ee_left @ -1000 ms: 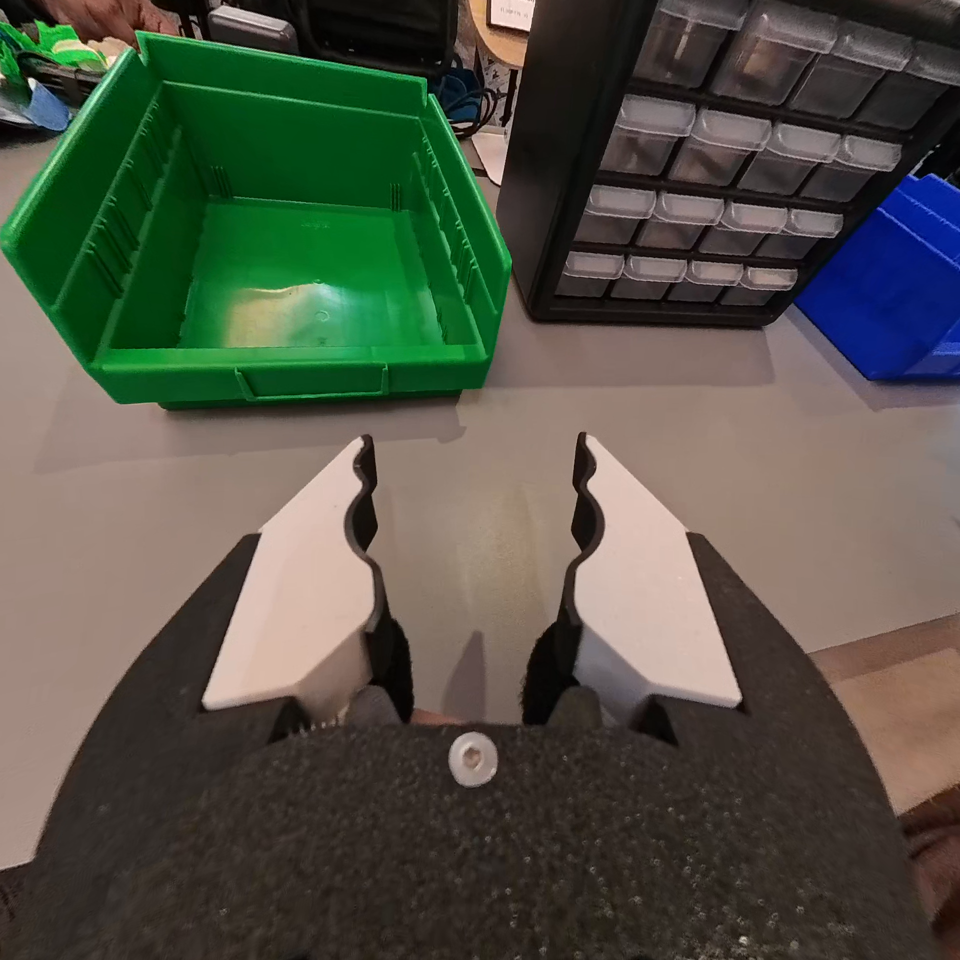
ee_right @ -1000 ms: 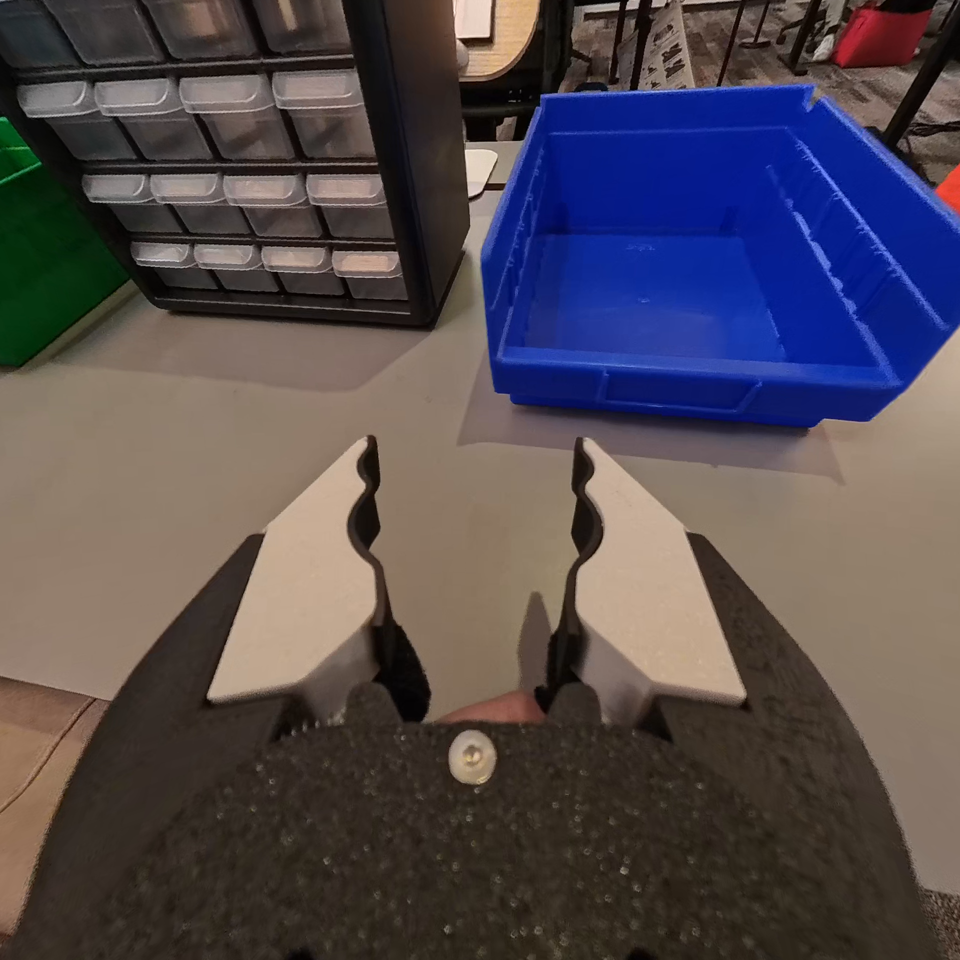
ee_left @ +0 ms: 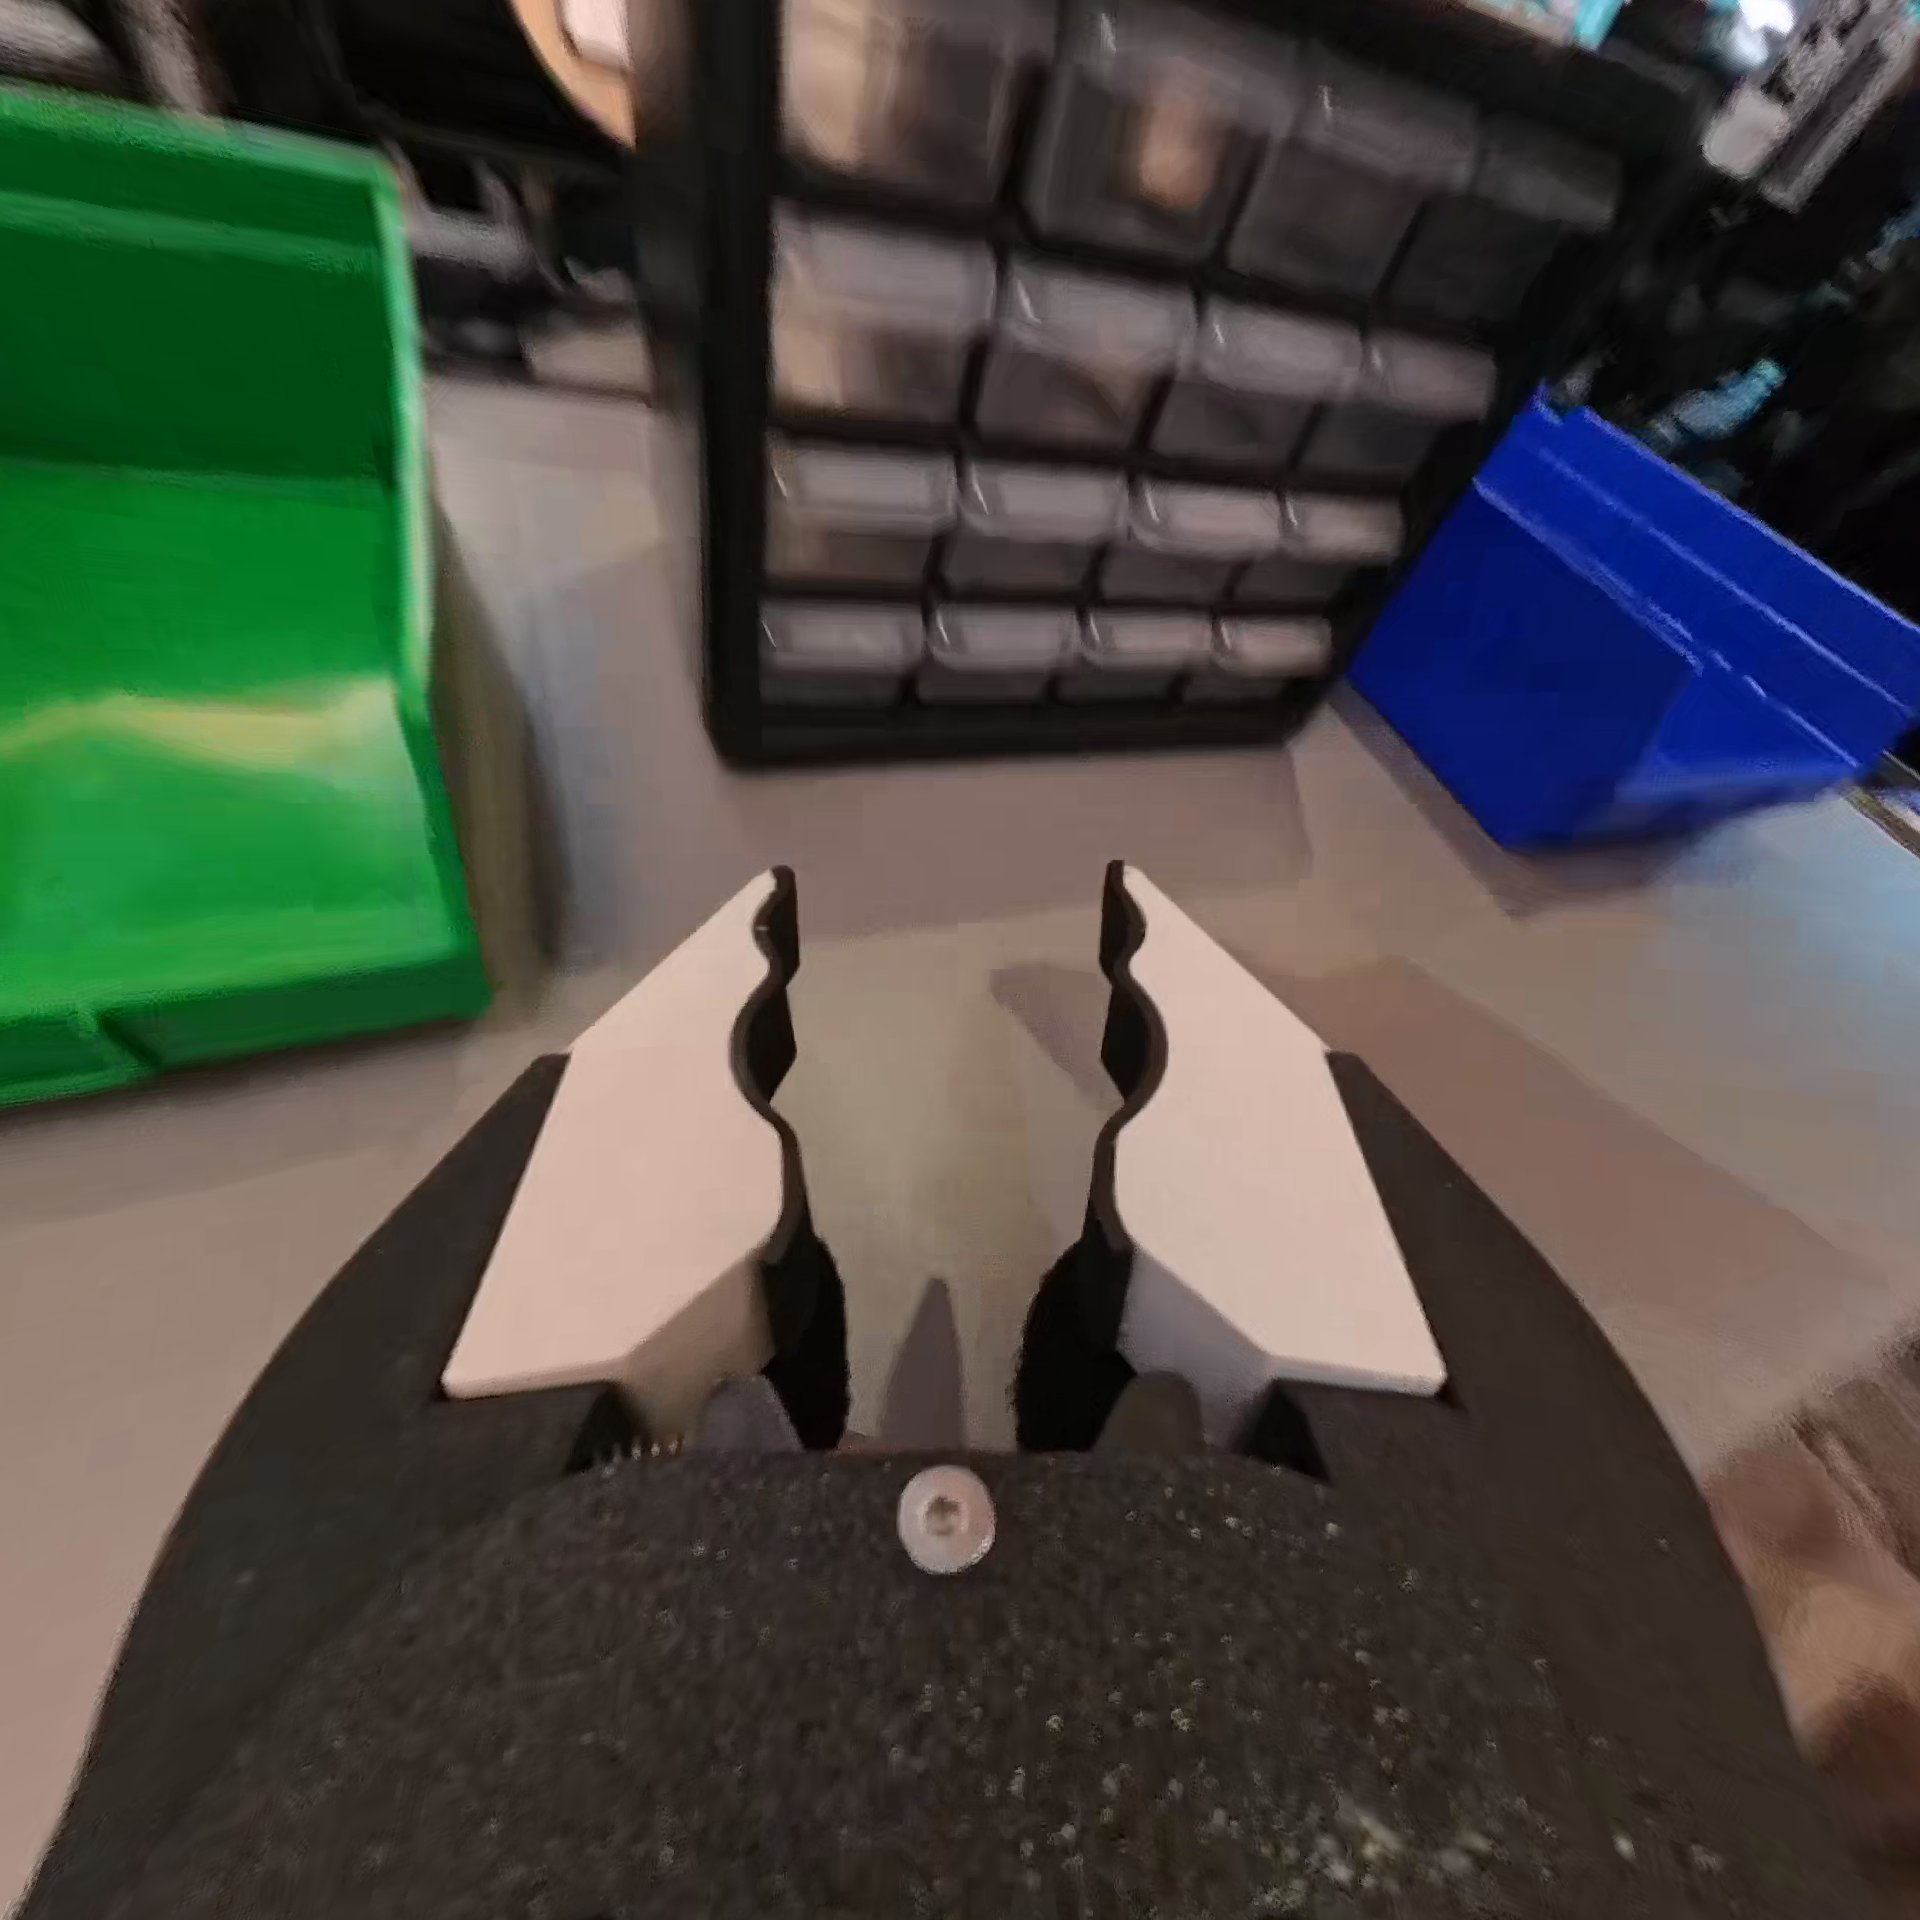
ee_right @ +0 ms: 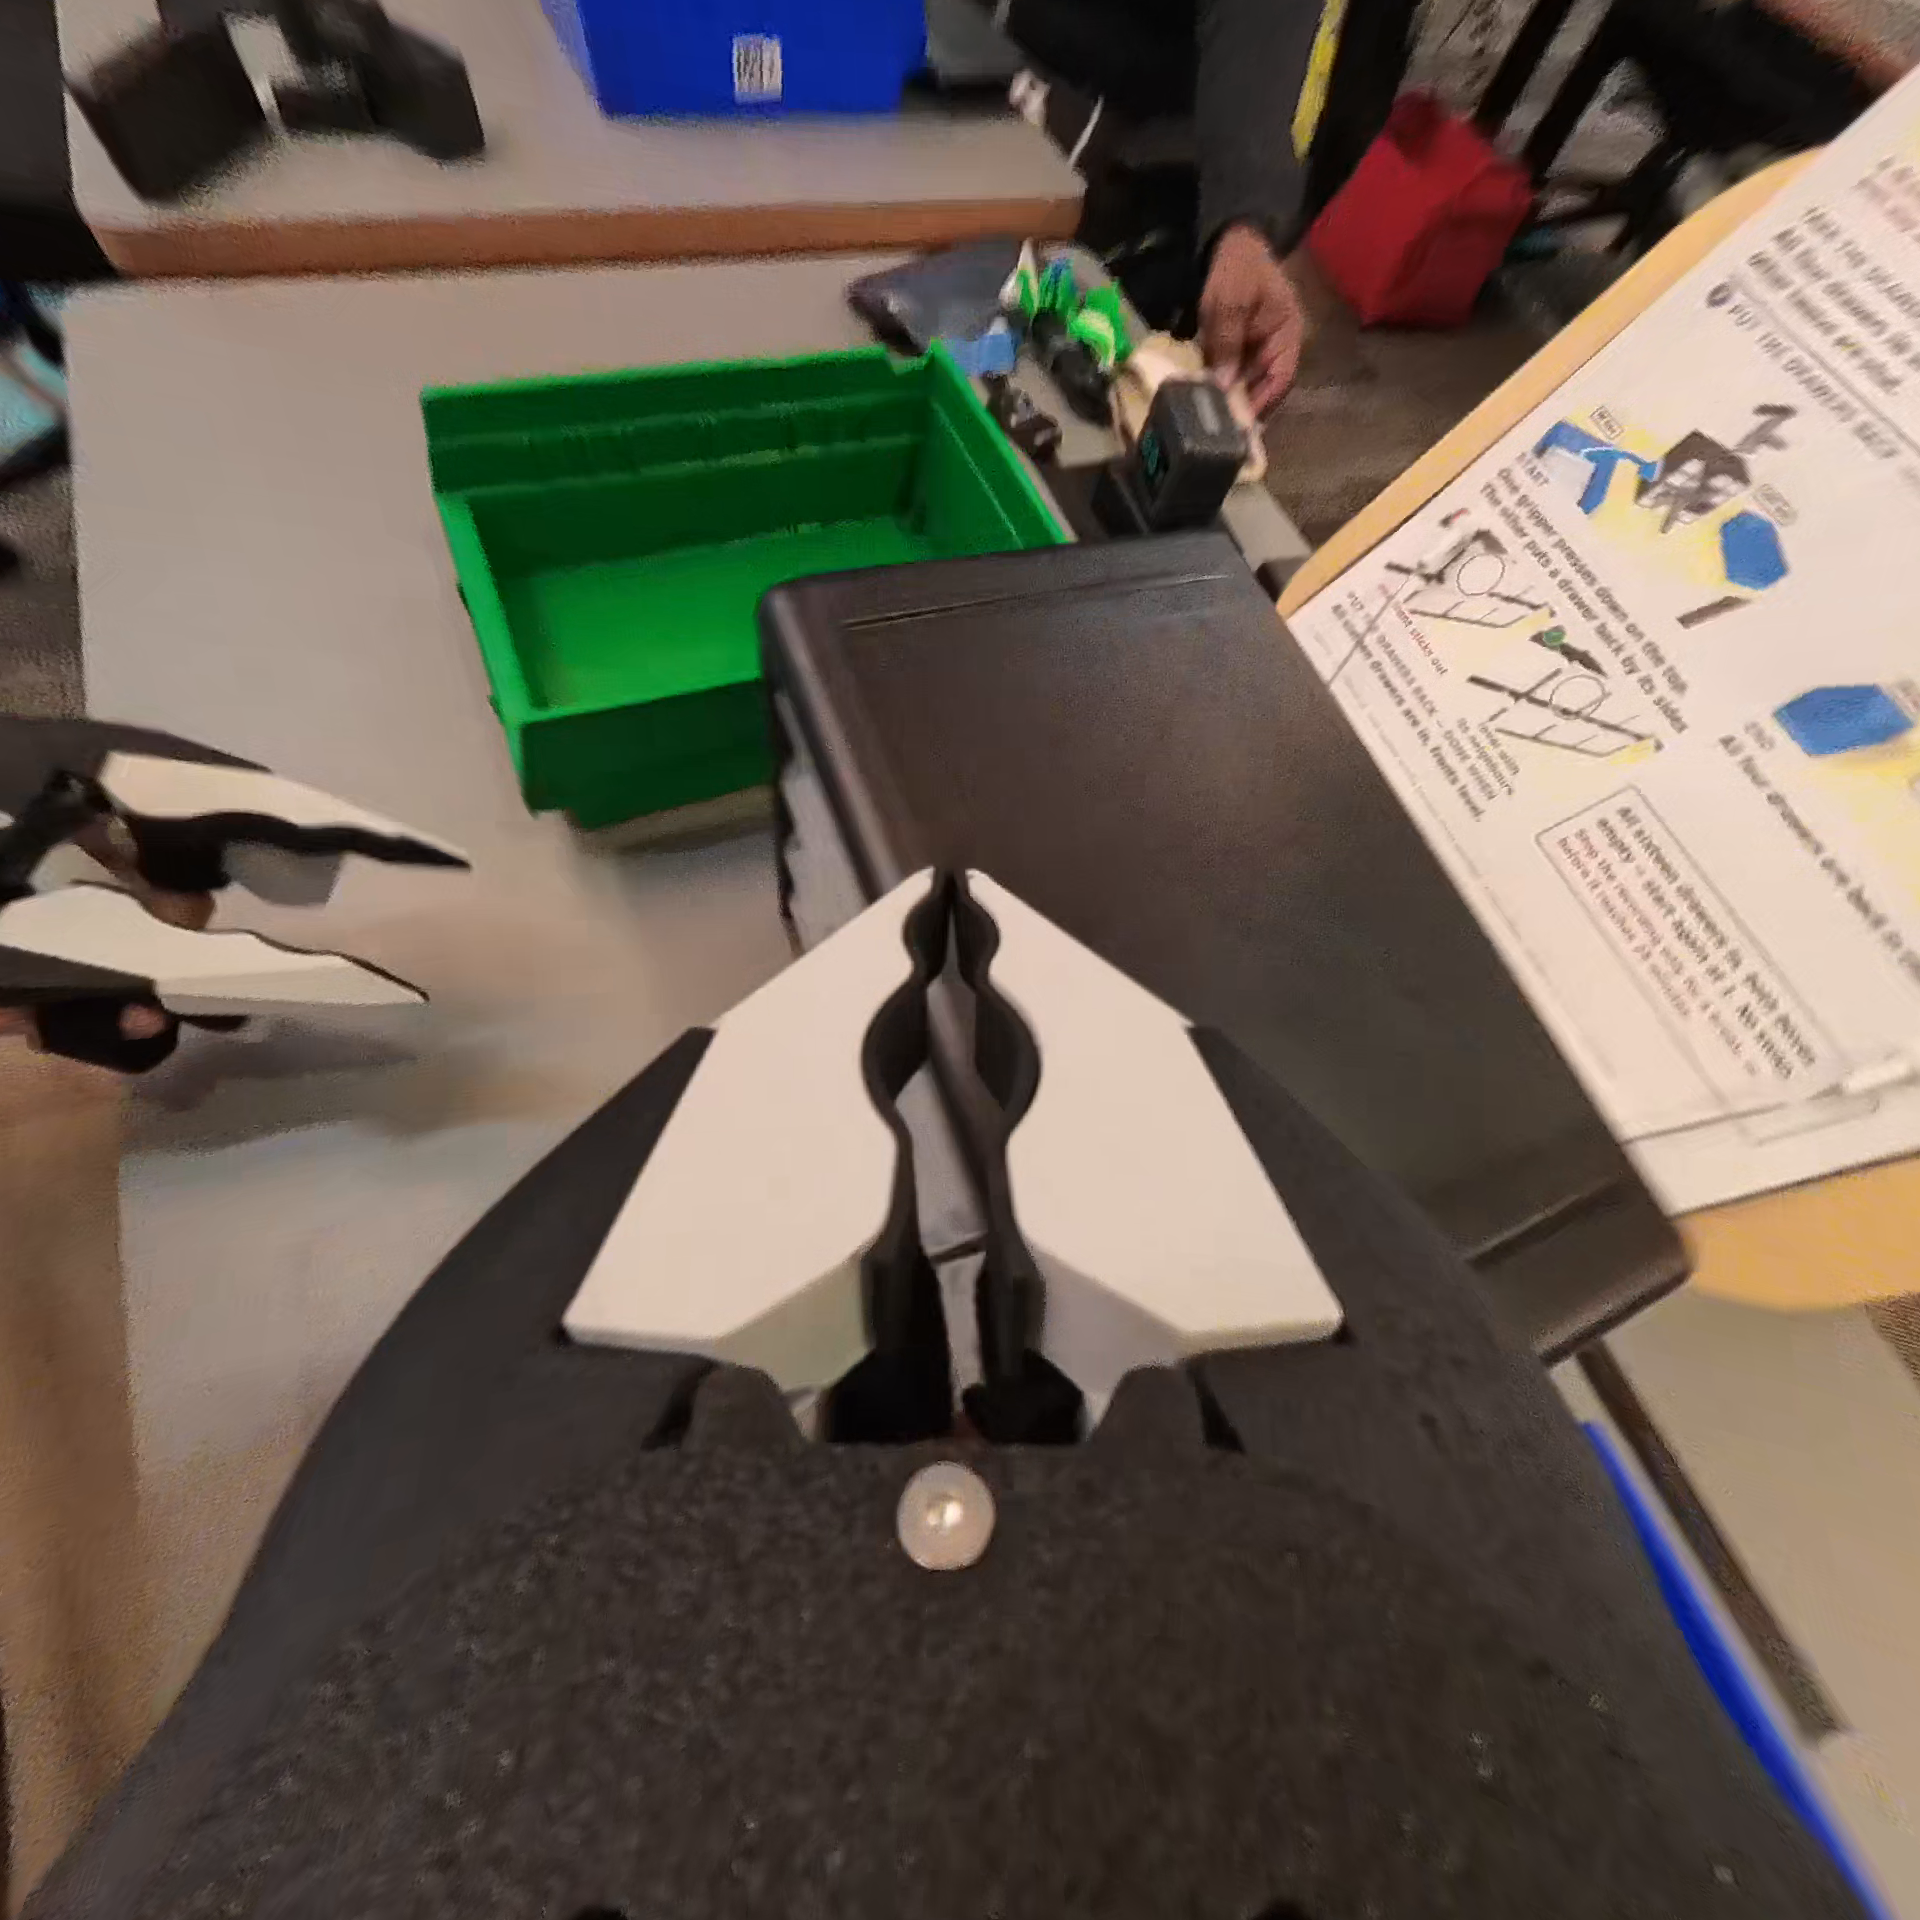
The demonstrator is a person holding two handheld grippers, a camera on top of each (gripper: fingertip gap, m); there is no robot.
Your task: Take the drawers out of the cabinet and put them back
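Note:
The black cabinet [ee_left: 727,436] stands on the grey table straight ahead in the left wrist view, with all its clear drawers [ee_left: 1039,509] pushed in. My left gripper [ee_left: 945,883] is open and empty, low over the table in front of the cabinet. It also shows in the right wrist view [ee_right: 442,928], open, at the left. My right gripper [ee_right: 948,883] is shut with nothing between its fingers. It is up high, with its tips over the front edge of the cabinet's top [ee_right: 1143,779]. I cannot tell whether they touch it.
An empty green bin [ee_left: 208,623] sits left of the cabinet and shows in the right wrist view [ee_right: 675,582]. A blue bin [ee_left: 1610,665] sits to its right. A printed sheet on a wooden board [ee_right: 1662,727] lies behind the cabinet. A person's hand [ee_right: 1257,322] is at the table's far side.
My right gripper has shut, risen and swung left to above the cabinet's top. My left gripper has turned right from the green bin to face the cabinet, still open.

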